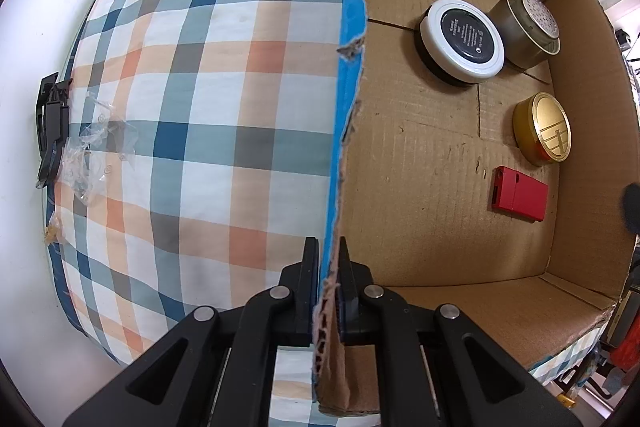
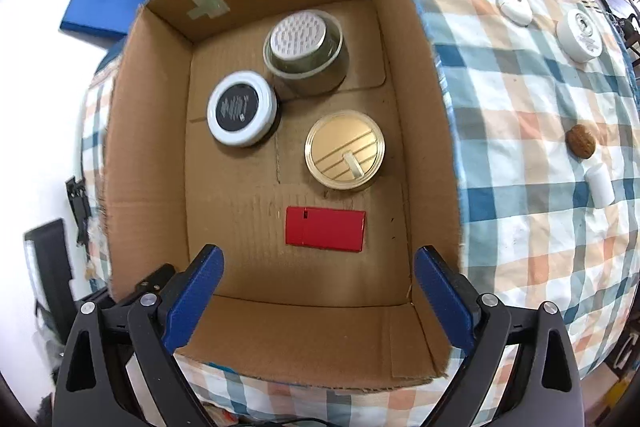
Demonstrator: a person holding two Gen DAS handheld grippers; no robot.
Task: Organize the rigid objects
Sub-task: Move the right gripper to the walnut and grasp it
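A cardboard box (image 2: 420,99) sits on a plaid cloth. Inside lie a red flat case (image 2: 325,229), a gold round tin (image 2: 345,150), a white-rimmed black jar (image 2: 241,113) and an olive jar with a white lid (image 2: 304,53). They also show in the left wrist view: red case (image 1: 520,193), gold tin (image 1: 544,128), black jar (image 1: 464,39), olive jar (image 1: 524,27). My left gripper (image 1: 329,259) is shut on the box's left wall (image 1: 344,131). My right gripper (image 2: 318,263) is open and empty above the box, near the red case.
On the plaid cloth (image 2: 528,131) right of the box lie two white round containers (image 2: 514,6) (image 2: 580,35), a walnut (image 2: 581,141) and a small white bottle (image 2: 599,185). Clear plastic wrap (image 1: 96,151) and a black clip (image 1: 52,131) lie at the cloth's left edge.
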